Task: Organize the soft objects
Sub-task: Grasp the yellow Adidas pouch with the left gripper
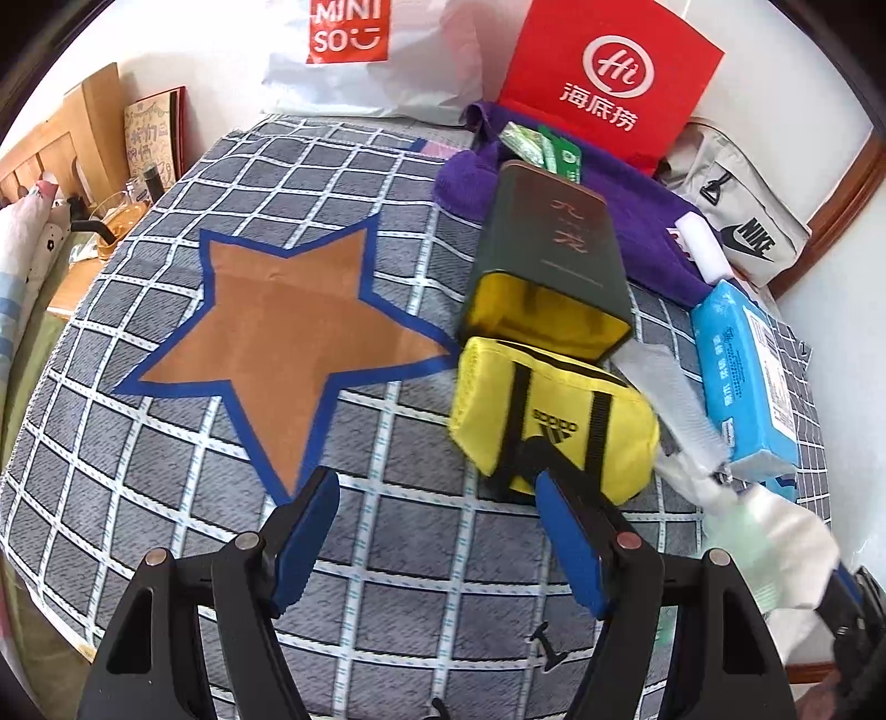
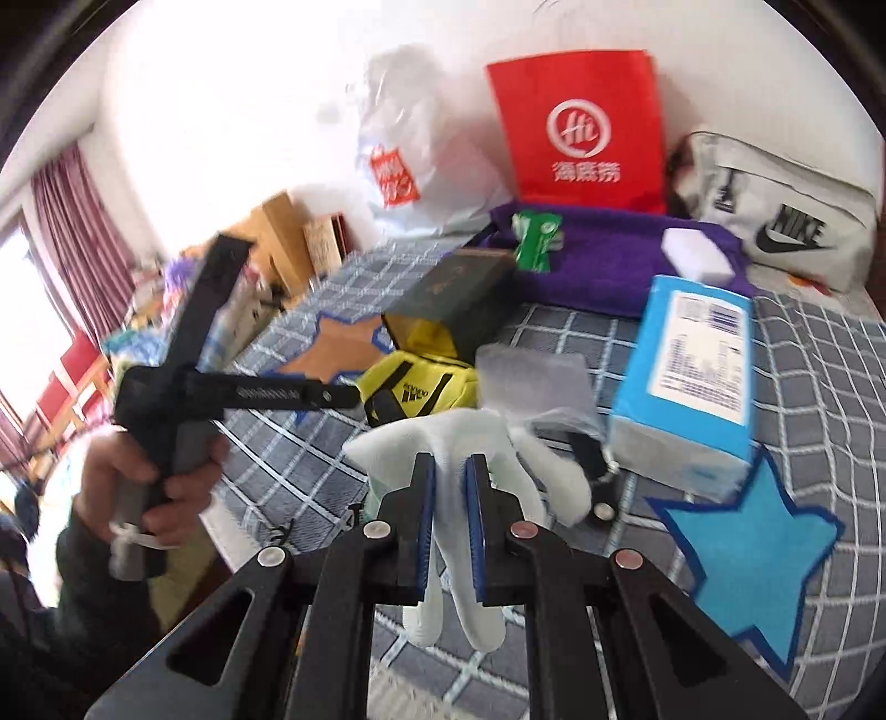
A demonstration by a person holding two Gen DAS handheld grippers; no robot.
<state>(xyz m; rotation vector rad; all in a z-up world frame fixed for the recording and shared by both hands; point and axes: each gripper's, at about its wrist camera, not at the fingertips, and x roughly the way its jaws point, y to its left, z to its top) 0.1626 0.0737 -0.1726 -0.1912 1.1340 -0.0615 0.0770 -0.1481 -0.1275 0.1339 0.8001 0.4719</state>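
With the right gripper (image 2: 449, 476) clamped on the white glove (image 2: 470, 448) and the left gripper (image 1: 437, 498) wide and empty, carry the glove clear of the yellow bag (image 2: 418, 385).

I can't read the blurred white glove (image 1: 775, 548); MINISO bag (image 1: 376, 50) cut off at top edge.

L gripper (image 1: 437, 545) tipped steeply down, jaws wide apart, blue pads (image 1: 307, 545) bare, nothing btwn them. R gripper (image 2: 449, 529) angled down less steeply, jaws pinched nearly together on a white glove (image 2: 443, 443), cloth bunched above the pads & hanging below. Person's left hand (image 2: 149, 476) wrapped round the L gripper's handle, dark sleeve behind.
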